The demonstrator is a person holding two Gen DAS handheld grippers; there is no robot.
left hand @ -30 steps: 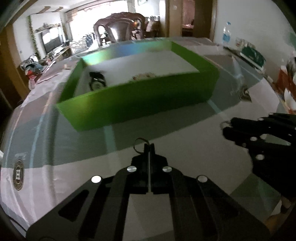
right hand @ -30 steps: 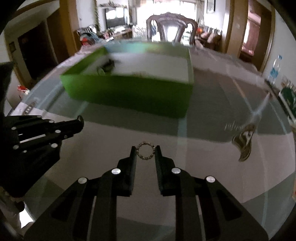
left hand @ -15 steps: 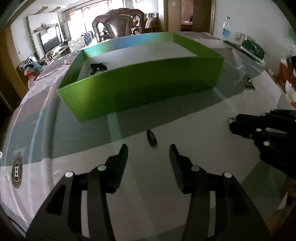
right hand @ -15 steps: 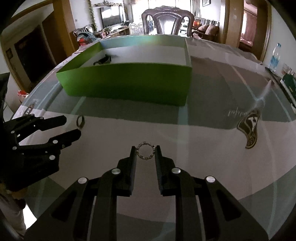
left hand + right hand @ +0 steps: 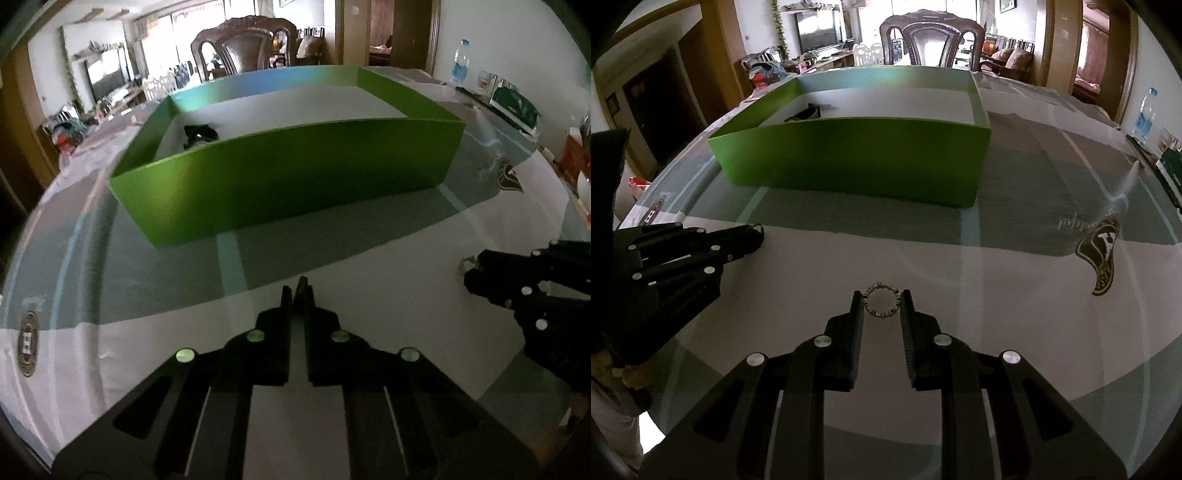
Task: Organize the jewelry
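A small dark ring (image 5: 302, 282) stands between the tips of my left gripper (image 5: 294, 291), just above the tablecloth, and the jaws are closing on it. The right wrist view shows this left gripper (image 5: 757, 234) at the left, with the dark ring (image 5: 760, 228) at its tip. My right gripper (image 5: 881, 301) is shut on a silver studded ring (image 5: 881, 314), held low over the cloth. The right gripper (image 5: 471, 269) also appears at the right of the left wrist view. Beyond both stands an open green box (image 5: 295, 184) (image 5: 849, 158) with a black item (image 5: 199, 134) in its far left corner.
A grey and white tablecloth with dark emblems (image 5: 1102, 254) covers the table. A water bottle (image 5: 460, 61) and a dark green box (image 5: 513, 105) sit at the far right edge. A wooden chair (image 5: 931, 40) stands behind the table.
My left gripper opened and left the dark ring lying on the cloth, then closed around it again. The right gripper kept its hold on the silver ring.
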